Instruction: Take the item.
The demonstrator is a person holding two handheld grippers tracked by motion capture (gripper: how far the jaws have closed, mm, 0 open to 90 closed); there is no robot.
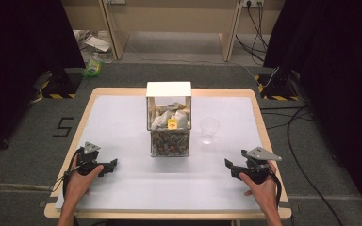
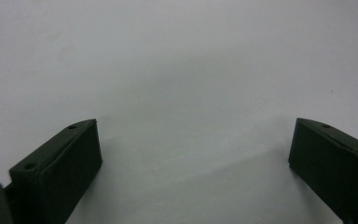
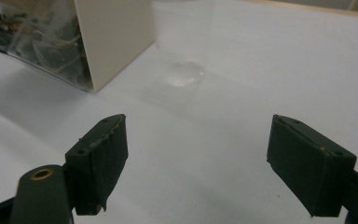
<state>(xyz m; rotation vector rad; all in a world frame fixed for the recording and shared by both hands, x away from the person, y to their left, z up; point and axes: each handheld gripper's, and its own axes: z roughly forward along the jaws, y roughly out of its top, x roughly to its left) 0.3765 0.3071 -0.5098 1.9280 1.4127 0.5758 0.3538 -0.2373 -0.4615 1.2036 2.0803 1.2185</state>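
Left gripper rests near the surface's left edge, toward the near side, jaws spread wide, nothing between them. Right gripper sits near the right edge, jaws also spread, empty, aimed at the clear plastic cup. Cup stands upright right of centre, just beside the clear box of packets, which sits mid-surface toward the far edge with a white lid. Both grippers well apart from cup and box.

Left gripper and right gripper, apparently resting low, both gape empty.
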